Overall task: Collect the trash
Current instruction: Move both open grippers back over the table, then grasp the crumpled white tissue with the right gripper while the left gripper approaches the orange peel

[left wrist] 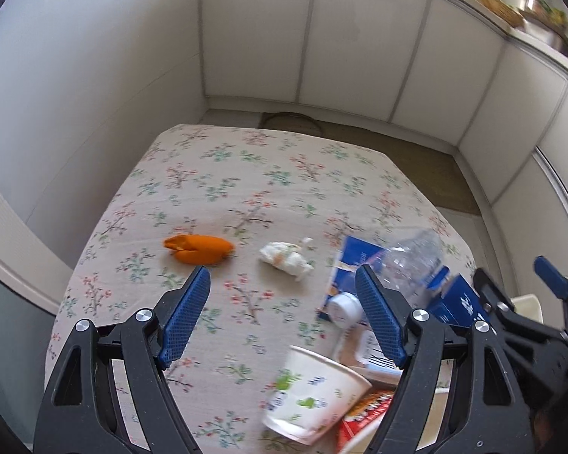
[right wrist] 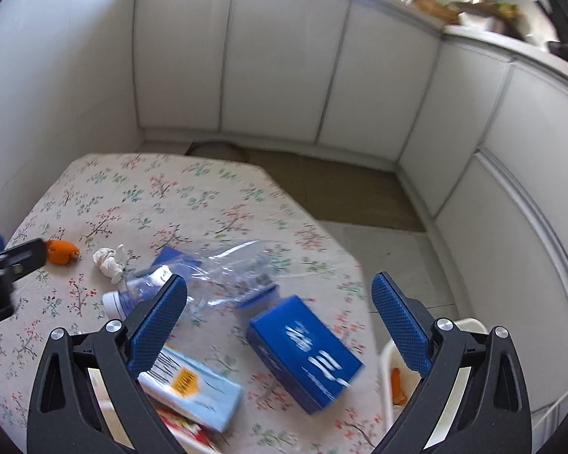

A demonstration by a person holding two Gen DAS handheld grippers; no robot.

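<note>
A home, likely a kitchen nook: a desk [left wrist: 208, 174] under a floral cloth, white panelled cabinets [right wrist: 284, 68], a cluttered counter [right wrist: 473, 11] above them.

2 wrist cameras look steeply down, close over the floral worktop [left wrist: 216, 174]; both views share the orange peel [left wrist: 198, 249], tissue [right wrist: 109, 259] and bottle [right wrist: 216, 272].

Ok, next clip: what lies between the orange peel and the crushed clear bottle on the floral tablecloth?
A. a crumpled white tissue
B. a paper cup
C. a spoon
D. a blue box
A: the crumpled white tissue sits on the cloth right of the orange peel and left of the crushed clear bottle.
</note>
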